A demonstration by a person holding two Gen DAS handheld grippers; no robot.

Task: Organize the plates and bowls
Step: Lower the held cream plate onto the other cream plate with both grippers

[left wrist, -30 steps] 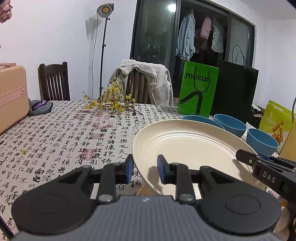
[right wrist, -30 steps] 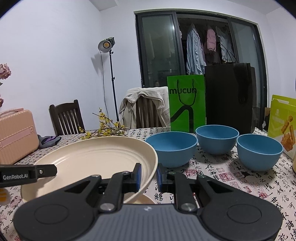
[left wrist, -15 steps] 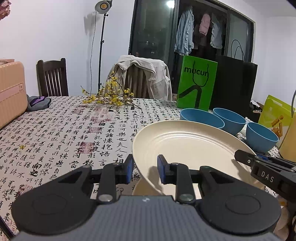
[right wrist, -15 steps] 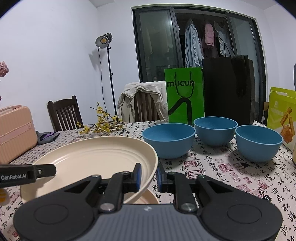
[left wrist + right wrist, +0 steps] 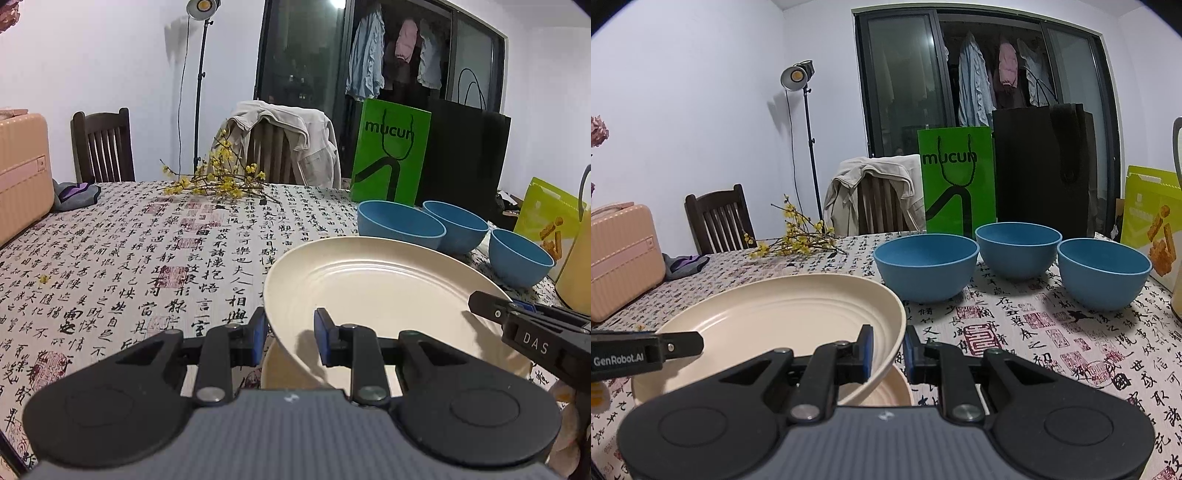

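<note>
Left wrist view: the cream plate [image 5: 373,291] is gripped at opposite rims by the left hand-held gripper [image 5: 287,330] and the right hand-held gripper [image 5: 888,352]. It is held above a second plate [image 5: 892,389] near the tabletop's [image 5: 147,258] front edge; a level lowering is judged next.

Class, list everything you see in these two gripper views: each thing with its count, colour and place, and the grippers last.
Plate: one, cream, held tilted above a second cream dish.
Bowls: three, blue, in a row behind the plate.
Tablecloth: one, white with black script, over the table.
Flower sprig: one, yellow, far table edge.
Bags: one green, one black, behind the bowls.
Suitcase: one, pink, left.
Chairs: two, dark wood, far side.
Left gripper: black, shut on the plate's left rim.
Right gripper: black, shut on its right rim.
</note>
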